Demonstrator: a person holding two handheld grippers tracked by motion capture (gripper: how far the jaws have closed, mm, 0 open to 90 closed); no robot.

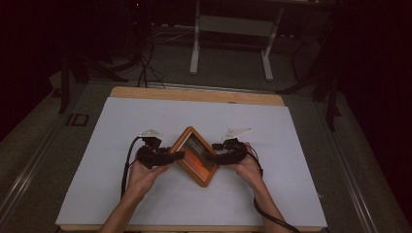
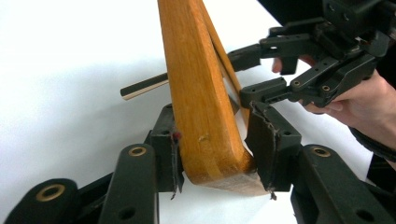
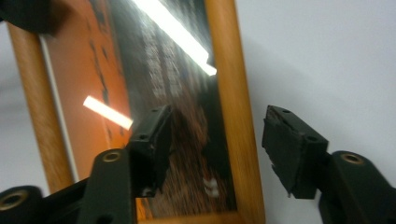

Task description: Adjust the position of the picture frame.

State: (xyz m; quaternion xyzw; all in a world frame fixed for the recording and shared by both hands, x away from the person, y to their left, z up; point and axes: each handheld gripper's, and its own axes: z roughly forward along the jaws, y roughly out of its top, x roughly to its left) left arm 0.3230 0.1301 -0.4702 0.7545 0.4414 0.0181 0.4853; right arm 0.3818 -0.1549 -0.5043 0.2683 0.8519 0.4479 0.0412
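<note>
A wooden picture frame (image 1: 197,155) with an orange and dark picture lies cornerwise in the middle of the white sheet, between my two grippers. My left gripper (image 1: 180,155) comes in from its left. In the left gripper view its pads press on both faces of the frame's (image 2: 196,93) lower corner, so the left gripper (image 2: 215,144) is shut on it with the frame seen edge-on. A thin strut (image 2: 144,87) sticks out behind the frame. My right gripper (image 1: 216,156) (image 2: 239,75) is at the opposite edge. Its jaws (image 3: 215,140) straddle the frame's wooden side (image 3: 233,93), open, with the right pad standing clear of the wood.
The white sheet (image 1: 145,121) covers a wooden table (image 1: 194,93). On the floor beyond stand a white desk stand (image 1: 231,29) and dark cables (image 1: 145,63). The person's forearms enter from the bottom edge.
</note>
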